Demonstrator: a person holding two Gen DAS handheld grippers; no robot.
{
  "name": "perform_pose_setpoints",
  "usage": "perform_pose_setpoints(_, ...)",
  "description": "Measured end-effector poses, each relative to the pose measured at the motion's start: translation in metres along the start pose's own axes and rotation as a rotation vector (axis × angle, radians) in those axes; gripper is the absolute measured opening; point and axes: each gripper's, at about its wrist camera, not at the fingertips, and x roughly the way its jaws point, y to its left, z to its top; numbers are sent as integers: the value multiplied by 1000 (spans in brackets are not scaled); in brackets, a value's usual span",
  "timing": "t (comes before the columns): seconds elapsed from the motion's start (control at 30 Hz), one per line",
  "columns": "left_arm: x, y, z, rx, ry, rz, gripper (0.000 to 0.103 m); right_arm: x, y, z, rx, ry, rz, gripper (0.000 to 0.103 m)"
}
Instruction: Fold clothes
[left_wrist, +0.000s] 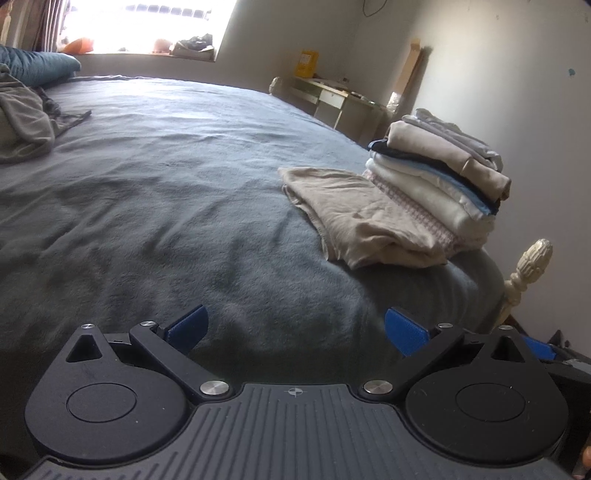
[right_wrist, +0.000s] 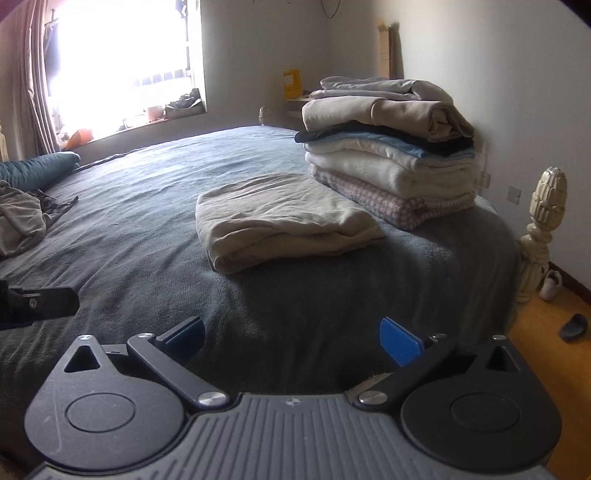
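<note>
A: L view, left to rt: grey crumpled garment (left_wrist: 22, 122), grey bed (left_wrist: 166, 206), folded beige cloth (left_wrist: 354, 214) touching the folded stack (left_wrist: 436, 173). Left gripper (left_wrist: 295, 328) jaws wide, nothing between.

B: R view adds a shoe (right_wrist: 551, 285) and slipper (right_wrist: 573, 326) on the floor. Right gripper (right_wrist: 291, 339) jaws wide, empty. Yellow box (right_wrist: 291, 83) label too blurred to read.

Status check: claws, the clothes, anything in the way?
Left claw and right claw open, empty. Folded beige garment beside the folded stack. Unfolded grey clothes wait across the bed; nothing between.
</note>
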Motion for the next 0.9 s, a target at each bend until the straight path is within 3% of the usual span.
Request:
perform_pose_setpoints(0.27,-11,-5,-6,85,-58,101,103,-11,13,-3,-3,-24,-53,103)
perform_pose_setpoints(0.43,-11,-1,-5,71,-64,114,103,-10,16,-1,-11,-6,-121,103)
perform_pose_setpoints(0.9,0,2,-1,43,-38,114,103,-4,20,4,-1,17,-156,103)
